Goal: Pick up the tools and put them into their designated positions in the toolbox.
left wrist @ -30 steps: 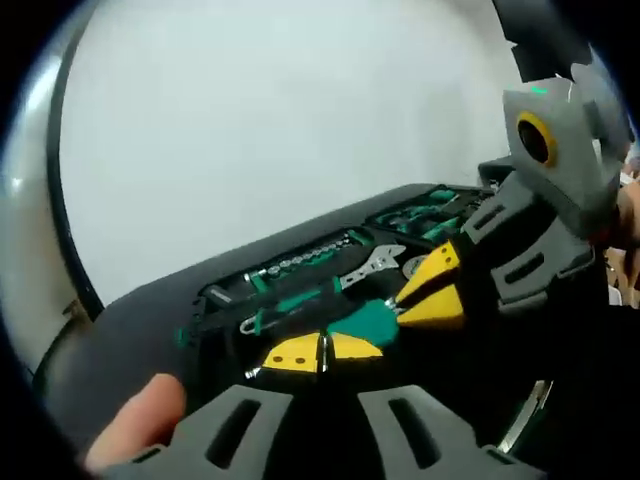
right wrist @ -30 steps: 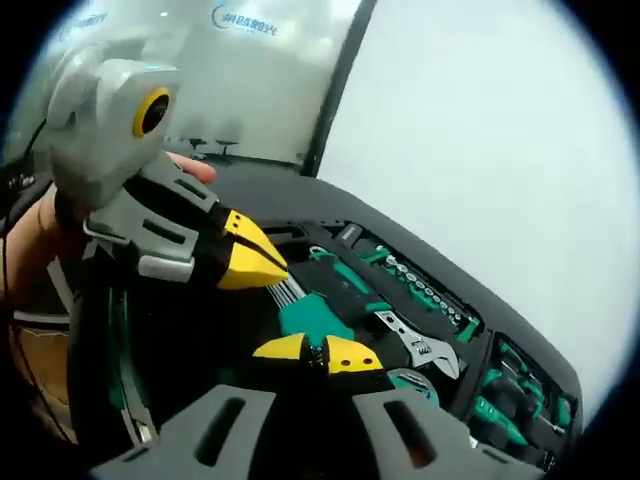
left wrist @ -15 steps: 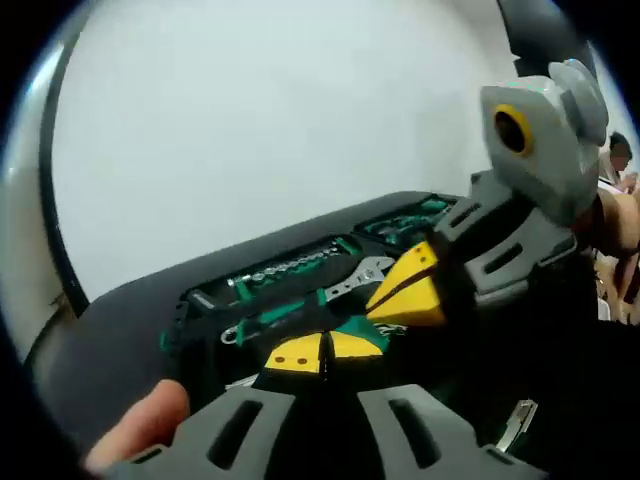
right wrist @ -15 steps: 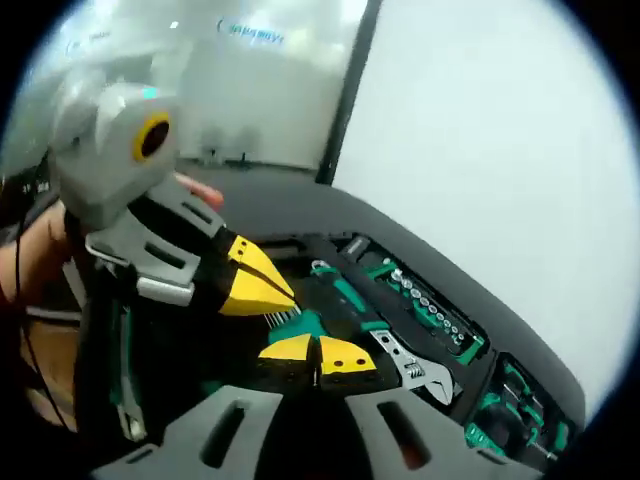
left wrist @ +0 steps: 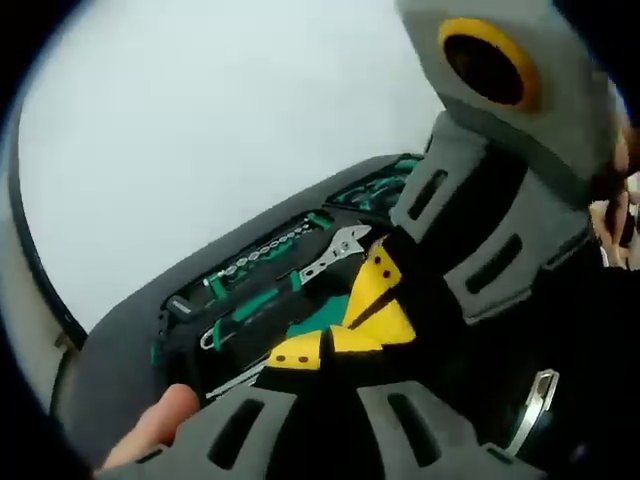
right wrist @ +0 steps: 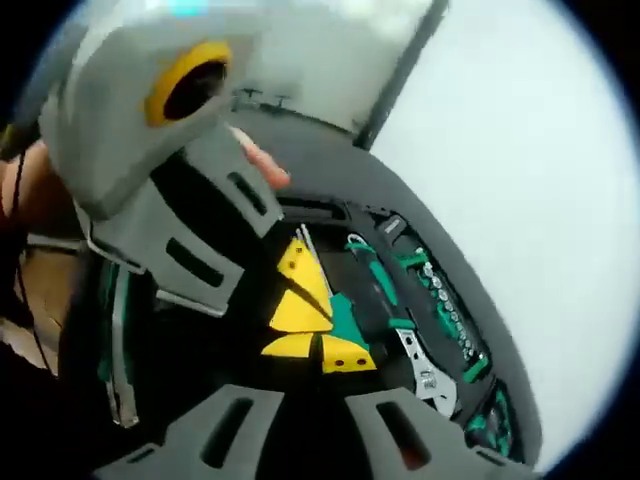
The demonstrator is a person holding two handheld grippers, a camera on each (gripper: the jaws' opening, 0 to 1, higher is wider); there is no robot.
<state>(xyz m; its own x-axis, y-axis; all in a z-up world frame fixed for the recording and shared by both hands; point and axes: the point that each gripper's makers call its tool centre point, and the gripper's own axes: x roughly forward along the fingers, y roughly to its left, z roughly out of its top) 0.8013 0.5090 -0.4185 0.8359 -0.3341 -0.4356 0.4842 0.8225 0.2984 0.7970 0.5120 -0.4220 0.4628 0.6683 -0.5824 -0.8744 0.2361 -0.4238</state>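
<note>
A black toolbox [left wrist: 120,350] lies open, holding a row of sockets [left wrist: 265,250], an adjustable wrench [left wrist: 335,250] and green-handled drivers. My left gripper [left wrist: 322,350] has its yellow tips pressed together on a green-handled tool [left wrist: 320,315], whose metal end [left wrist: 240,378] sticks out to the left. The right gripper [left wrist: 378,300] crowds in from the right, tip to tip with mine. In the right gripper view the right gripper [right wrist: 320,352] is shut at the base of the same green handle [right wrist: 345,320], just above the toolbox [right wrist: 330,170]. The left gripper [right wrist: 300,290] meets it from the left.
A thumb [left wrist: 150,430] rests by my left gripper, and fingers [right wrist: 260,165] show behind it. A silver tool [left wrist: 535,400] lies at the lower right. The wrench [right wrist: 420,365] and sockets [right wrist: 445,305] line the tray's far side. A white wall [left wrist: 220,120] stands behind.
The two grippers have drawn much closer together, each now looming large in the other's view. Both views have tilted and the toolbox has shifted in frame. Both stay shut.
</note>
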